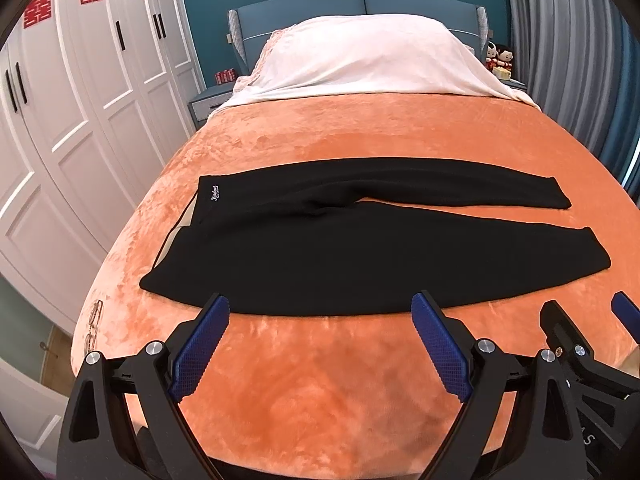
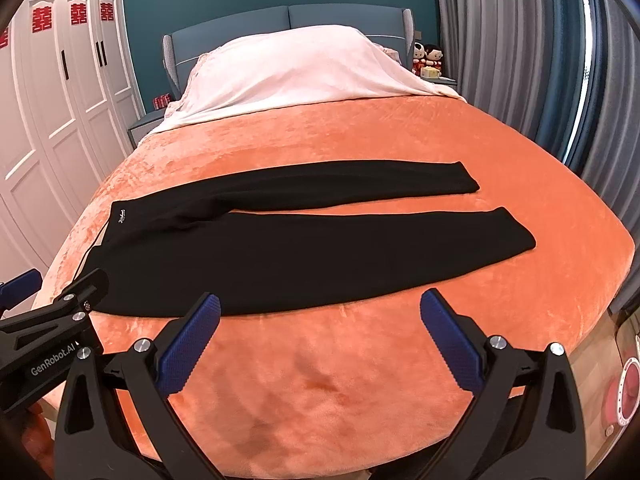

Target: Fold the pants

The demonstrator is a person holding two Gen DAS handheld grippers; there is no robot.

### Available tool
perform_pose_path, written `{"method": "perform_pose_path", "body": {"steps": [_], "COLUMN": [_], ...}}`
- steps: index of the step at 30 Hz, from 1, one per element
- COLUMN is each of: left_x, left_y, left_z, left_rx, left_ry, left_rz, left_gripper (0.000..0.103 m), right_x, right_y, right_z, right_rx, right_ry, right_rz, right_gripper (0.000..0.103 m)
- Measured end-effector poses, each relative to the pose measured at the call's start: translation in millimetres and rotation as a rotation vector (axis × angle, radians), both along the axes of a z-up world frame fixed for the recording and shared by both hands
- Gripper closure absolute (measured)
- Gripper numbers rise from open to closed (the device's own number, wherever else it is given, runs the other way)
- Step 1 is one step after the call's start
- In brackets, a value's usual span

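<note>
An orange blanket covers most of the bed and fills the middle of both views. A white wardrobe with red paper cutouts stands along the left edge of the frame, and grey-blue curtains hang at the right edge. A white cover is draped over the pillows at the top centre, in front of the blue headboard.

The black pants lie flat across the centre of the blanket, waistband toward the left of the frame and both legs stretched to the right, a narrow gap of orange between them.

The left gripper sits at the bottom centre of its own view, fingers spread wide and holding nothing, tips just over the near edge of the pants. The right gripper is likewise spread apart and empty at the bottom of its view.

Two small dolls sit beside the headboard at upper right.
</note>
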State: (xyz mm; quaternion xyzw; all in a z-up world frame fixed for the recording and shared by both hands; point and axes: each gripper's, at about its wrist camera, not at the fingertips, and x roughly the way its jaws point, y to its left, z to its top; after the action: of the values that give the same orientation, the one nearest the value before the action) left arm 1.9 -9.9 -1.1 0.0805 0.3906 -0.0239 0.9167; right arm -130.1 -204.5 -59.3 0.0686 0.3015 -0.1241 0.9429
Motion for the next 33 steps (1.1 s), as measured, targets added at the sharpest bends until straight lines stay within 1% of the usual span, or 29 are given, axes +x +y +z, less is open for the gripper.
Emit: {"method": "perform_pose_path", "body": {"steps": [7,17,33], "left_x": [0.0,0.0,0.7], "left_y": [0.0,-0.2,1.2], "left_z": [3.5,6.4,5.1], "left_rx": [0.001,-0.001,0.0], "left_ry": [-0.002,-0.002,0.007], "left_rz": [-0.001,-0.001,0.0], "left_gripper": [0.013,0.013,0.013], "right_x": [-1.6,0.4,4.7], "right_y": [0.8,2.5,4.7], "right_z": [7.6,10.4,3.6], "right_rx": [-0.004,-0.006,-0.001], "right_ry": [-0.007,-0.003,0.007], "right_rz": [0.005,0.006,0.009], "right_gripper": [0.005,0.005,0.005]}}
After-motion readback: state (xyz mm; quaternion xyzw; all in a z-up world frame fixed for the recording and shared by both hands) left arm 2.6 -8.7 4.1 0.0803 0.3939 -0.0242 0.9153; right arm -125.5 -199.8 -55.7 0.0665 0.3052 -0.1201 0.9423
